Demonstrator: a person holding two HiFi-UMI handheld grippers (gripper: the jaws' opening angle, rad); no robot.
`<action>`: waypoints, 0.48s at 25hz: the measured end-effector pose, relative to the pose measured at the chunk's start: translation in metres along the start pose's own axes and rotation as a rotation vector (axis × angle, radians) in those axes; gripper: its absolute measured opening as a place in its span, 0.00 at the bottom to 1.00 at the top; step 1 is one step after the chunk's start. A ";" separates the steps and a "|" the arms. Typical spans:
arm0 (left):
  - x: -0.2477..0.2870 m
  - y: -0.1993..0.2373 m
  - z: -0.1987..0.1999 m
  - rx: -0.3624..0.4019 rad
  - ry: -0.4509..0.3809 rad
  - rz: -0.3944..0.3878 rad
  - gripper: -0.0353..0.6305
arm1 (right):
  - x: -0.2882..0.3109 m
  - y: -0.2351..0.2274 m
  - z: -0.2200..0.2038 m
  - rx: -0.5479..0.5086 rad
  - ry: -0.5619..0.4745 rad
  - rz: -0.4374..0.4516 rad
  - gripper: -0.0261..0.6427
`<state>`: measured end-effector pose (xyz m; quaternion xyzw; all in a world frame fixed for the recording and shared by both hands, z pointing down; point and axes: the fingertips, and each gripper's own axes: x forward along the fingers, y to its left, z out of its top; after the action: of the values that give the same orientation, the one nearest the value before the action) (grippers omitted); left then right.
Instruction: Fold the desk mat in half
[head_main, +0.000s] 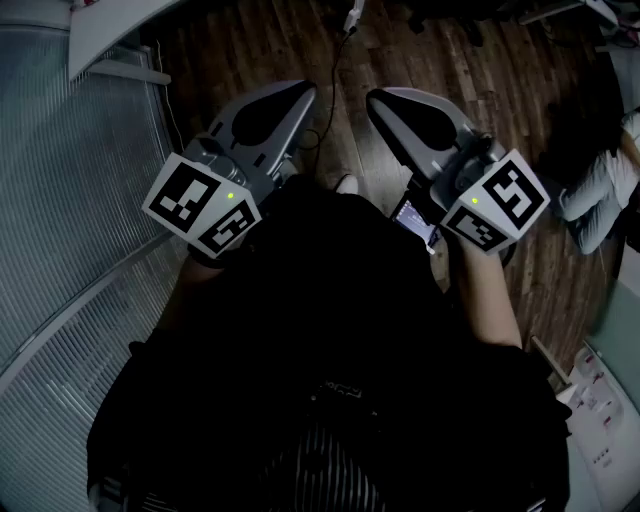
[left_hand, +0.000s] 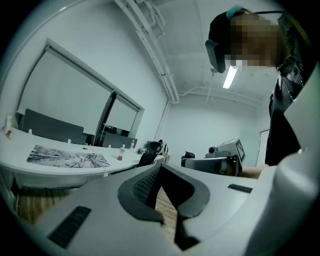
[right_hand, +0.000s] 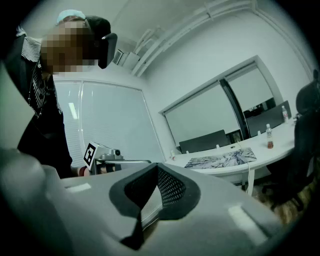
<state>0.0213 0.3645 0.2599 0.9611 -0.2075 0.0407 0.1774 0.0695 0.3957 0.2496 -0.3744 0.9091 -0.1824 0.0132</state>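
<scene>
The desk mat (left_hand: 67, 157), a flat sheet with a grey sketch-like print, lies unfolded on a curved white table (left_hand: 60, 170) far from both grippers. It also shows in the right gripper view as the desk mat (right_hand: 222, 159). In the head view I hold both grippers close in front of my body, over the wooden floor. The left gripper (head_main: 300, 92) is shut with nothing in it, and so is the right gripper (head_main: 385, 100). Each gripper view shows its own jaws meeting at the tips, with the other gripper (left_hand: 220, 160) (right_hand: 107, 157) beside it.
A glass wall with blinds (head_main: 70, 200) runs along my left. A small lit screen (head_main: 415, 222) hangs at my waist. Another person (head_main: 600, 190) sits low at the right. Small bottles (right_hand: 269, 137) and dark chairs (left_hand: 150, 155) stand at the table.
</scene>
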 end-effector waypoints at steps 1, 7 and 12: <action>0.000 -0.002 -0.002 0.003 0.002 0.018 0.06 | -0.002 0.002 -0.001 -0.019 0.003 0.005 0.04; 0.008 -0.027 0.003 0.015 -0.031 0.038 0.06 | -0.019 0.015 0.001 -0.086 0.007 0.036 0.04; 0.017 -0.039 0.004 0.051 -0.030 0.041 0.06 | -0.040 0.007 -0.003 -0.096 -0.011 0.033 0.05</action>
<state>0.0528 0.3896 0.2459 0.9614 -0.2287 0.0350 0.1488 0.0933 0.4286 0.2456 -0.3603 0.9228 -0.1361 0.0031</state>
